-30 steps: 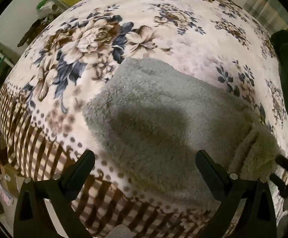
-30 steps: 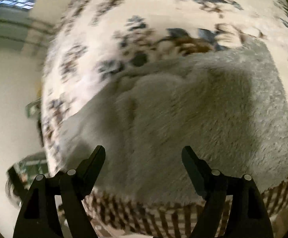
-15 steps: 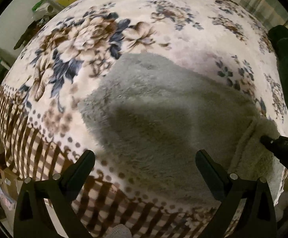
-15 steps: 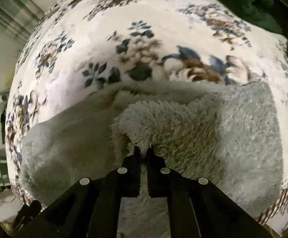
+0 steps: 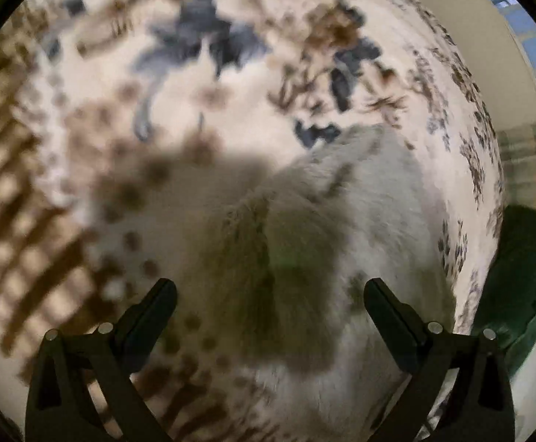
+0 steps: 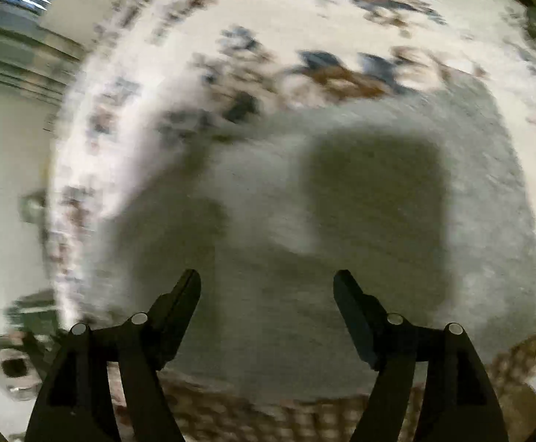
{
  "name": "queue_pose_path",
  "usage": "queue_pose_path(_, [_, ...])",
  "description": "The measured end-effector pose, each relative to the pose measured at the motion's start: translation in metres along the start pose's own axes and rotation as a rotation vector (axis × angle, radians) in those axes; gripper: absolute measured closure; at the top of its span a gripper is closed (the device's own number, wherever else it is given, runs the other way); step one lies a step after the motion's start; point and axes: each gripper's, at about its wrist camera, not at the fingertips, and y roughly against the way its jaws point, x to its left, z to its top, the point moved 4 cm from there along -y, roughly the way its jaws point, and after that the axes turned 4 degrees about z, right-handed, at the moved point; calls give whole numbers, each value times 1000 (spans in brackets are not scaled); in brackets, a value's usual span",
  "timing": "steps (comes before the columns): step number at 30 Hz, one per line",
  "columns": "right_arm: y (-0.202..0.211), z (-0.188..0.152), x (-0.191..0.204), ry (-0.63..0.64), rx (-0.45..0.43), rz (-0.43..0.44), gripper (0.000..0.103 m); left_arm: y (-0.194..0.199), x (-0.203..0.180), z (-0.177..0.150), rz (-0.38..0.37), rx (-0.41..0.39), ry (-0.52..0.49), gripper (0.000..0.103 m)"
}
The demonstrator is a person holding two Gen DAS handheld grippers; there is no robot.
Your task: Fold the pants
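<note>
The grey fleece pants (image 5: 341,228) lie folded in a flat block on the floral blanket (image 5: 201,118); they also fill the middle of the right wrist view (image 6: 360,202). My left gripper (image 5: 270,294) is open and empty, held above the left end of the pants. My right gripper (image 6: 267,287) is open and empty, held above the near side of the pants. Both views are blurred by motion.
A dark green garment (image 5: 515,280) lies at the right edge of the bed. The brown checked blanket border (image 5: 17,221) marks the bed's near edge. A wall and clutter on the floor (image 6: 13,361) stand beyond the bed's left side.
My right gripper, shut on a fold of the pants half a second ago, has let go and opened. My left gripper has swung left over the pants' end. Both cameras are moving.
</note>
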Motion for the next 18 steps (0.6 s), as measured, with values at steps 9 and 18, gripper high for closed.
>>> queue_pose_path(9, [-11, -30, -41, 4, 8, -95, 26, 8, -30, 7, -68, -211, -26, 83])
queue_pose_path(18, [16, -33, -60, -4, -50, -66, 6, 121, -123, -51, -139, -420, -308, 87])
